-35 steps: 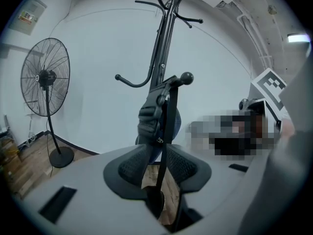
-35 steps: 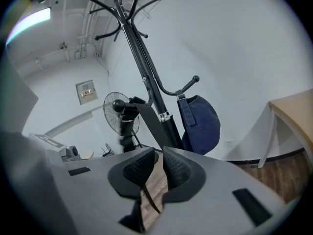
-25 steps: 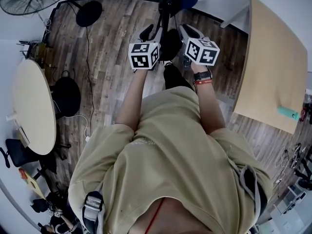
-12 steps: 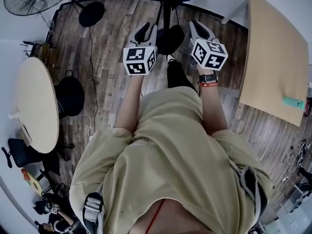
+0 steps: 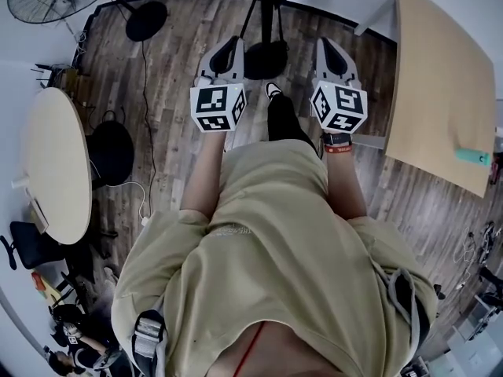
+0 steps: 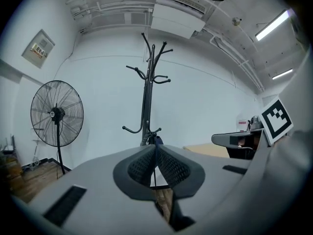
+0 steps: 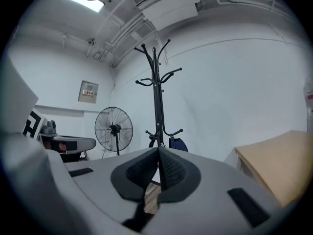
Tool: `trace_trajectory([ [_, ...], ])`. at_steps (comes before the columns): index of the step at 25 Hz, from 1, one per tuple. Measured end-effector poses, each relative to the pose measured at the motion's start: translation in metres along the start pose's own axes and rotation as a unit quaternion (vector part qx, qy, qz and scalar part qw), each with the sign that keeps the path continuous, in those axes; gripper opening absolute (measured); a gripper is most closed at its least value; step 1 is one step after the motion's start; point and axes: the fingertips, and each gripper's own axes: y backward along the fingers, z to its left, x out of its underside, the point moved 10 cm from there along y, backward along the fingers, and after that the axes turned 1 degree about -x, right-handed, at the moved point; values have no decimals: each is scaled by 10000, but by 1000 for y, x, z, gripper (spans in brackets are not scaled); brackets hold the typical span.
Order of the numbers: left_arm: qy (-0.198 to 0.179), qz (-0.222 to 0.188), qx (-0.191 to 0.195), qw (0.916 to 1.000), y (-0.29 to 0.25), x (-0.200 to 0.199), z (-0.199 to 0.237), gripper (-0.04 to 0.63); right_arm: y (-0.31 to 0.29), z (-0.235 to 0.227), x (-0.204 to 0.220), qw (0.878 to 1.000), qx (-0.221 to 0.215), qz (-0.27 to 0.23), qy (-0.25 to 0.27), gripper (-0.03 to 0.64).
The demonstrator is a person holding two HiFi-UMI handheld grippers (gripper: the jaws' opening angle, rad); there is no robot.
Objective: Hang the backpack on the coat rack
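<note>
A: Where's the backpack (image 7: 179, 144)?

B: On the coat rack (image 7: 157, 92) already, by the look of it; dark blue, hanging off a low hook just right of the pole; upper hooks bare.

A: Grippers?

B: Left gripper (image 6: 155, 148) has just been closing; its pads are pressed together now, nothing btwn them; right gripper (image 7: 158, 151) is likewise pressed together and empty; both are held level, facing the rack and apart from it.

A: So what's the step?

B: I'd judge it's the check after the hang; to do it well, keep both tools off the pole and hooks, since a tall thin rack w/ a load on one side prob tips easily; look that the strap sits deep in the hook's crook, not out on its tip; can't tell that from here, too small.

A: Do the views differ?

B: Yes; right gripper view shows the bag's body clear of its jaws; left gripper view gives only a sliver of blue over its own pads, but has the fan (image 6: 57, 114) whole at left; head view shows hooks and strap poorly, yet it alone shows the rack's round base on the wood floor (image 5: 173, 69) btwn the two grippers, and the desk (image 5: 440, 93) off to the right.
</note>
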Motion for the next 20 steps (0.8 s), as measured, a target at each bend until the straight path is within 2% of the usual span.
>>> trace_trajectory([
  [3, -70, -50, -24, 10000, 9, -1, -2, 25, 5, 7, 1, 10000, -69, -23, -55, 15],
  [8, 73, 14, 6, 10000, 8, 1, -8, 23, 7, 7, 1, 9996, -193, 63, -198, 15],
  [14, 230, 34, 126, 9996, -7, 4, -12, 23, -6, -5, 2, 9990, -276, 193, -295, 15],
  [20, 274, 194, 81, 9994, -39, 14, -8, 23, -42, -21, 12, 9978, -417, 376, -353, 15],
])
